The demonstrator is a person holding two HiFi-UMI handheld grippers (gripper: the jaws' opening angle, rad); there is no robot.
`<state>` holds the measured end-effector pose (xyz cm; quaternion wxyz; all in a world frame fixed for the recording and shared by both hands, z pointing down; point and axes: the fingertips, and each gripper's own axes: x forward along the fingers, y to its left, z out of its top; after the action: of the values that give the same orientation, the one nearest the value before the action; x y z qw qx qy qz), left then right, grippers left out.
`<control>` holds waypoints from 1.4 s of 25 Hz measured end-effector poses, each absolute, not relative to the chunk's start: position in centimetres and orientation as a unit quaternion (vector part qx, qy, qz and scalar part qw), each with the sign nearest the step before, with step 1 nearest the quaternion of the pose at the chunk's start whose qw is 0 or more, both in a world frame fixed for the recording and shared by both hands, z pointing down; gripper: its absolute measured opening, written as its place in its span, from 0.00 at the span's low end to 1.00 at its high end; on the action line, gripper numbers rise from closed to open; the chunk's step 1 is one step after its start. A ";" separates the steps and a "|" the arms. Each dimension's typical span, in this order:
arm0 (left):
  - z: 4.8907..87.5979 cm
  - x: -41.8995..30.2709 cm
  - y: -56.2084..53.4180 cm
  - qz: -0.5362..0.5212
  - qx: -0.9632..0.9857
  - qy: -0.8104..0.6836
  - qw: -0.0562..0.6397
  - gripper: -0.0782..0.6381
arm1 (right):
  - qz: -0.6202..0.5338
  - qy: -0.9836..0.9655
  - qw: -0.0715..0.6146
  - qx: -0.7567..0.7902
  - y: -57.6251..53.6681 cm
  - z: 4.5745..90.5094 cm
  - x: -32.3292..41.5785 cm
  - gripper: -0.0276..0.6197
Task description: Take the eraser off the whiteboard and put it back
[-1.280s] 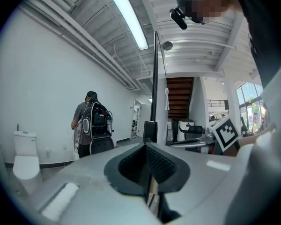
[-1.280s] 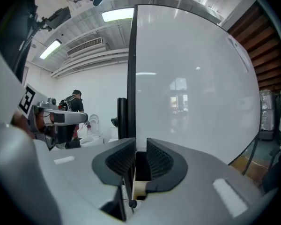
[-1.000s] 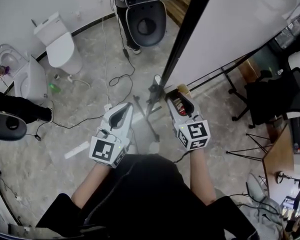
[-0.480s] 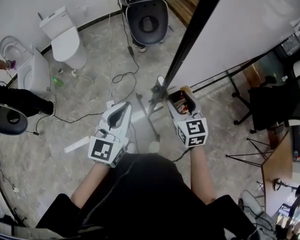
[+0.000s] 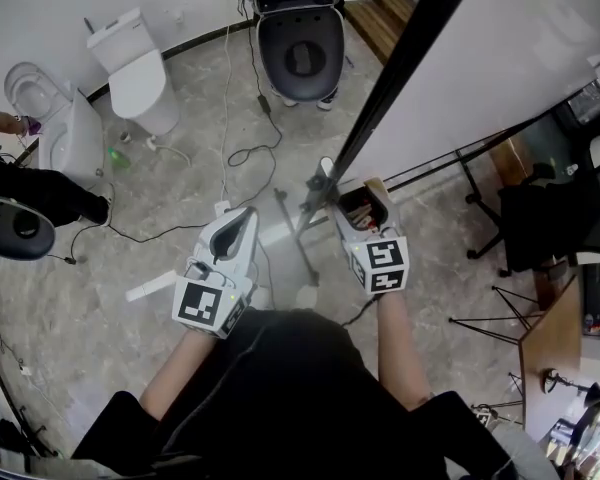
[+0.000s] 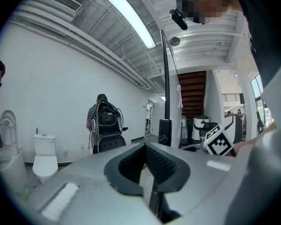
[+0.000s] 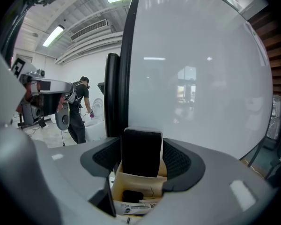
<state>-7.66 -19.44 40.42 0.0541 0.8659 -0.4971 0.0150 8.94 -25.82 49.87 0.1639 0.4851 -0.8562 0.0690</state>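
Squarely between the jaws of the right gripper (image 7: 141, 159) stands the eraser (image 7: 141, 146): a black, round-cornered block with a pale top edge. It sits upright in a tan cardboard box (image 7: 136, 185) at the foot of the whiteboard (image 7: 201, 78). The jaws have just been opening and are now spread wide, with a pad close on either side of the eraser but neither pressing it. Dark markers and a printed label lie lower in the box. The board's black frame (image 7: 129, 55) rises just behind, and a person (image 7: 79, 111) bends over far to the left.

From the head view, both grippers reach forward over a marbled floor (image 5: 160, 258). The right one is at the box on the board's edge, and the left gripper (image 5: 245, 218) is held apart beside it. Cables (image 5: 230, 148) trail across the floor, the stand's legs (image 5: 290, 228) splay between the grippers, and a toilet (image 5: 140, 73) and a black seat (image 5: 300, 53) stand beyond.

Through the left gripper view, that gripper's jaws meet at their tips with nothing held, pointing level towards a person wearing a backpack rig (image 6: 100, 121).
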 end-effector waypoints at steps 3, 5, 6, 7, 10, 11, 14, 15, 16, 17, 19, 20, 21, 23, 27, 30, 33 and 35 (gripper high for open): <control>40.5 -8.0 -19.3 0.018 0.865 -0.499 0.052 0.12 | 0.070 -0.855 0.165 0.487 -26.0 50.2 8.9 0.50; 40.5 -8.2 -19.3 0.015 0.865 -0.500 0.050 0.12 | 0.070 -0.851 0.163 0.493 -26.1 50.2 9.0 0.43; 40.5 -8.3 -19.3 0.017 0.864 -0.501 0.051 0.12 | 0.071 -0.851 0.162 0.495 -26.1 50.2 9.0 0.43; 40.5 -8.4 -19.3 0.020 0.864 -0.501 0.050 0.12 | 0.072 -0.851 0.161 0.496 -26.1 50.2 9.1 0.43; 40.5 -8.5 -19.3 0.020 0.863 -0.502 0.049 0.12 | 0.072 -0.850 0.158 0.497 -26.1 50.0 9.1 0.42; 40.4 -8.5 -19.2 0.019 0.863 -0.502 0.050 0.12 | 0.071 -0.850 0.155 0.499 -26.1 49.9 9.2 0.42; 40.4 -8.5 -19.2 0.014 0.865 -0.499 0.050 0.12 | 0.067 -0.850 0.143 0.503 -26.1 49.3 9.2 0.42; 40.4 -8.5 -19.2 0.015 0.865 -0.499 0.050 0.12 | 0.066 -0.850 0.141 0.504 -26.1 49.2 9.2 0.42; 40.4 -8.5 -19.2 0.016 0.865 -0.498 0.049 0.12 | 0.065 -0.849 0.140 0.505 -26.1 49.1 9.2 0.42; 40.3 -8.5 -19.2 0.014 0.866 -0.497 0.049 0.12 | 0.064 -0.849 0.139 0.506 -26.1 49.0 9.3 0.42; 40.1 -8.4 -19.3 0.010 0.867 -0.495 0.048 0.12 | 0.061 -0.848 0.134 0.510 -26.0 48.5 9.4 0.42; 40.1 -8.4 -19.3 0.011 0.868 -0.493 0.048 0.12 | 0.060 -0.847 0.131 0.512 -26.0 48.2 9.4 0.42; 40.1 -8.4 -19.3 0.014 0.870 -0.491 0.047 0.12 | 0.059 -0.846 0.129 0.514 -25.9 48.0 9.5 0.42; 40.0 -8.2 -19.3 0.014 0.871 -0.489 0.046 0.12 | 0.056 -0.844 0.123 0.519 -25.7 47.6 9.8 0.42; 39.9 -7.8 -19.2 0.007 0.878 -0.477 0.046 0.12 | 0.042 -0.841 0.104 0.529 -25.1 46.3 10.2 0.42; 39.9 -7.4 -19.2 0.007 0.885 -0.464 0.043 0.12 | 0.028 -0.838 0.089 0.538 -24.5 45.1 10.6 0.42; 40.0 -7.0 -19.2 0.009 0.891 -0.453 0.040 0.12 | 0.016 -0.835 0.076 0.545 -24.0 43.8 10.8 0.42; 40.1 -6.7 -19.1 0.009 0.895 -0.444 0.039 0.12 | 0.010 -0.831 0.072 0.552 -23.4 43.1 11.1 0.42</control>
<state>-6.72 -19.14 40.08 0.0393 0.8950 -0.4442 0.0091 11.08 -23.44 43.06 0.0723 0.5517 -0.8308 0.0097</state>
